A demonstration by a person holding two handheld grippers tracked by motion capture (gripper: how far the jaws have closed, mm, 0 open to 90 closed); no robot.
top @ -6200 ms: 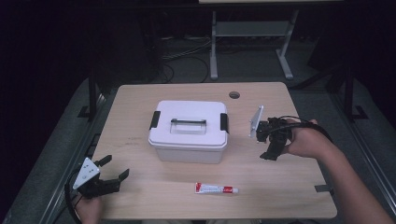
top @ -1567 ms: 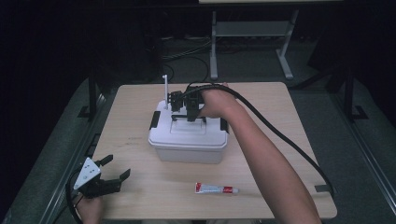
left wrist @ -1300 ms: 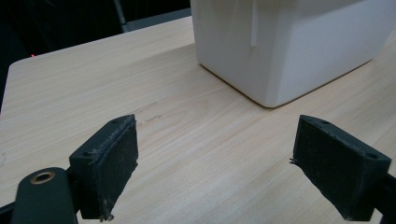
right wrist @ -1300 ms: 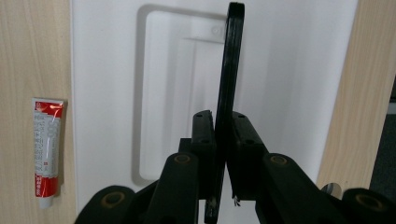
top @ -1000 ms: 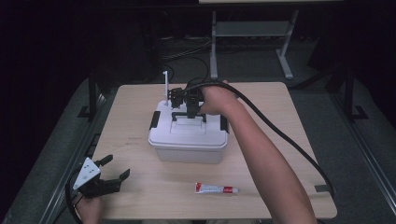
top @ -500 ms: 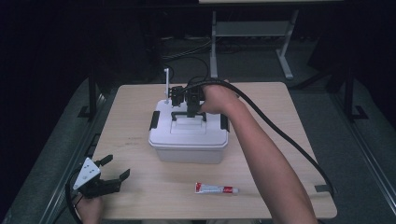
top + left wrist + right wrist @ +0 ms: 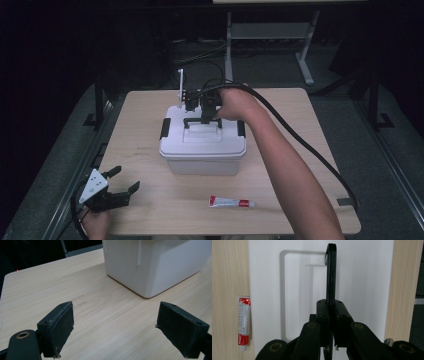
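Observation:
A white lidded box (image 7: 202, 150) with black side latches stands mid-table. Its black handle (image 7: 192, 121) is swung upright over the lid (image 7: 362, 277). My right gripper (image 7: 205, 117) reaches over the lid from the right and is shut on that handle (image 7: 331, 272); in the right gripper view the thin bar is pinched between both pads, with the gripper (image 7: 331, 312) pointing down at the lid. My left gripper (image 7: 125, 179) rests at the table's front left corner, open, with nothing between its fingers (image 7: 60, 325). The box's near corner (image 7: 155, 265) stands ahead of it.
A red-and-white tube (image 7: 231, 202) lies flat in front of the box, and beside the box (image 7: 244, 322) in the right gripper view. The right arm and its thick cable (image 7: 300, 145) cross the table's right half. Bare wood (image 7: 100, 305) lies between the left gripper and the box.
Since the earliest frame my right gripper has come from beside the box to over the lid and taken the handle. Over the last second it barely shifts. The left gripper stays put.

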